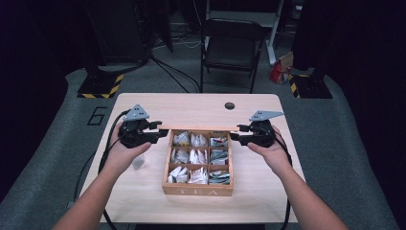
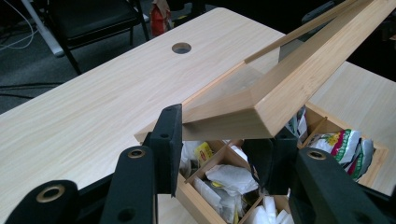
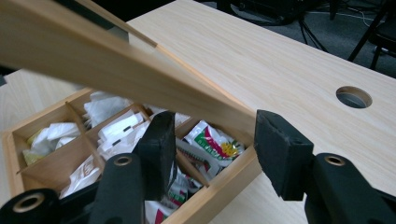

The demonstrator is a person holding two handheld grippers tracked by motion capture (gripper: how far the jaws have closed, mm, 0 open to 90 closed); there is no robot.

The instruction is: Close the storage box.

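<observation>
Black jaws, raised wooden lid [image 2: 280,88], seemingly glass-paned, tea box [image 1: 197,190]

High view: above your near table [image 1: 143,108] edge, facing forward and down; whole top, chair beyond.
Left gripper view: close, level with the raised lid [image 2: 280,93] corner, facing the far edge's cable hole [image 2: 181,47].
Right gripper view: close, opposite corner.
Shared: lid, tea box [image 3: 42,163], hole.
</observation>
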